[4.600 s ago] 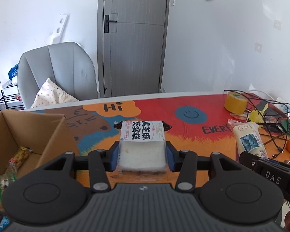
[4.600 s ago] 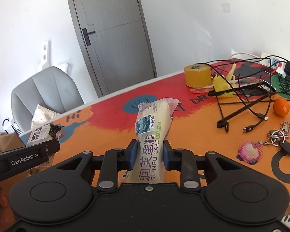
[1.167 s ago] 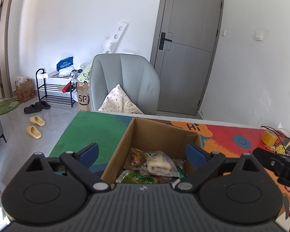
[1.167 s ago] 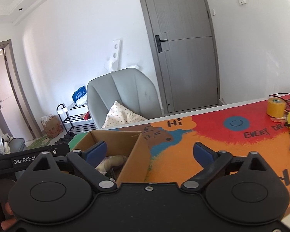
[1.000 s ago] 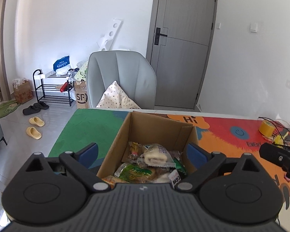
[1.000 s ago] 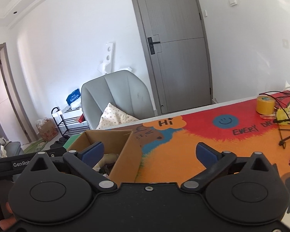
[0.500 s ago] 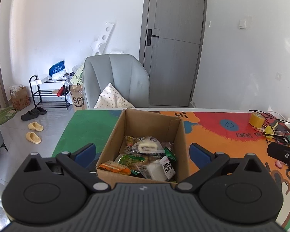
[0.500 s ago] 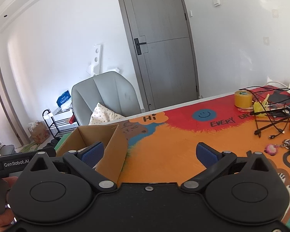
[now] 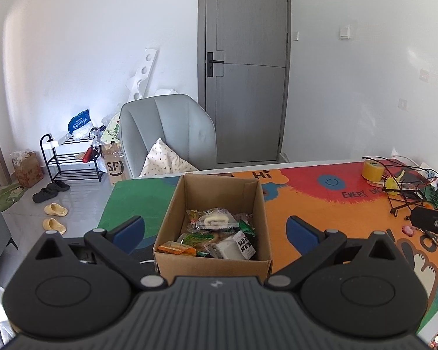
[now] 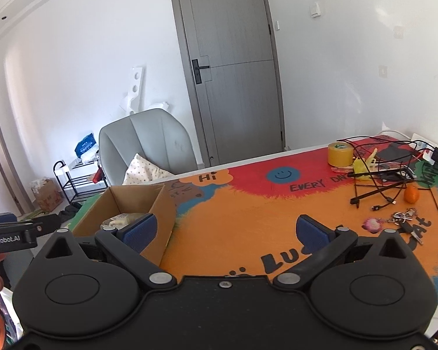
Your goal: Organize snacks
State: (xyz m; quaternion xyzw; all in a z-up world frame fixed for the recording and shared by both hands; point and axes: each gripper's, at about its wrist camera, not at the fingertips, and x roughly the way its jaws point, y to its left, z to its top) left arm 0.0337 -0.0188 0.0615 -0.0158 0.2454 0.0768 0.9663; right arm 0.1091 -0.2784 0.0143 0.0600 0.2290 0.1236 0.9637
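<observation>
- Left tool (image 9: 214, 230): jaws spread wide and empty, held back from and above the cardboard box (image 9: 216, 264), so that the open top lies between the two blue pads.
- Cardboard box: stands at 12 o'clock from the left tool, on the green end of the surface (image 9: 321, 204); top flaps absent or folded away, which leaves the contents open to reach from above.
- Snacks (image 9: 216, 233): several wrapped packets lie heaped inside the box; a white roll cake in clear film (image 9: 216, 221) rests on top toward the far wall, a white packet with black lettering (image 9: 236, 246) near the front wall.
- Right tool (image 10: 224, 232): jaws likewise wide and empty, over bare orange surface; the box sits at 10 o'clock from it.
- Remaining items: tape roll (image 10: 340, 154), cables (image 10: 379, 180), an orange fruit (image 10: 411, 194) and keys (image 10: 403, 221) cluster at 2 o'clock; no loose snack packet is visible there, so the sorting appears largely done.
</observation>
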